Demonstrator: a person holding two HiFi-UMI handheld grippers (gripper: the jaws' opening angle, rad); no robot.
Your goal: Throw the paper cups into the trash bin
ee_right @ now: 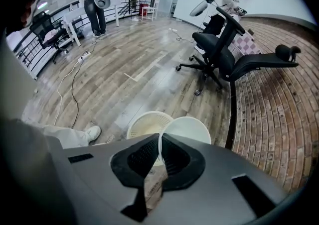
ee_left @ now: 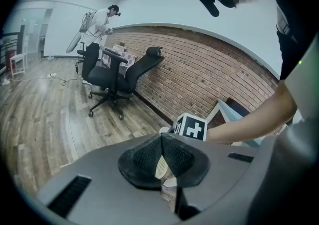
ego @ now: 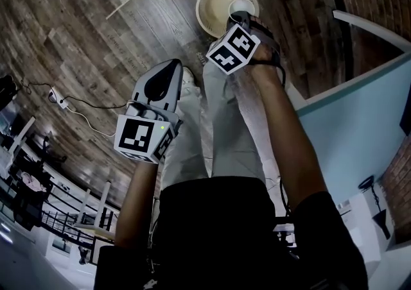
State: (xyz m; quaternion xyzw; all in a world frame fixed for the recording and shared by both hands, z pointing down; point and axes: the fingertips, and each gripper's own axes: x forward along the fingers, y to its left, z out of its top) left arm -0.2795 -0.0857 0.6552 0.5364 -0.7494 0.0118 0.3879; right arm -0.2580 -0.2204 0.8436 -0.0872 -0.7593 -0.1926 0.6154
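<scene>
Left tool (ee_left: 162, 138): jaws pressed together at the tips, no cup seen in them, aimed toward the brick wall (ee_left: 209, 74). Right tool (ee_right: 159, 137): pinching the wall of a white cup (ee_right: 192, 128). The cup hangs over the cream mesh bin (ee_right: 143, 122), which stands on the wood floor (ee_right: 124, 69).

Under my right claw (ee_right: 159, 143) the bin (ee_right: 144, 125) gapes open, its mouth free. Left of the bin and beyond it, bare floor (ee_right: 124, 59) gives room. A brick wall (ee_right: 269, 119) shuts off the bin's right. Two chairs (ee_right: 224, 55) stand well beyond the bin; my shoe (ee_right: 92, 133) lies near its left. A cable (ee_right: 62, 87) trails farther left.
</scene>
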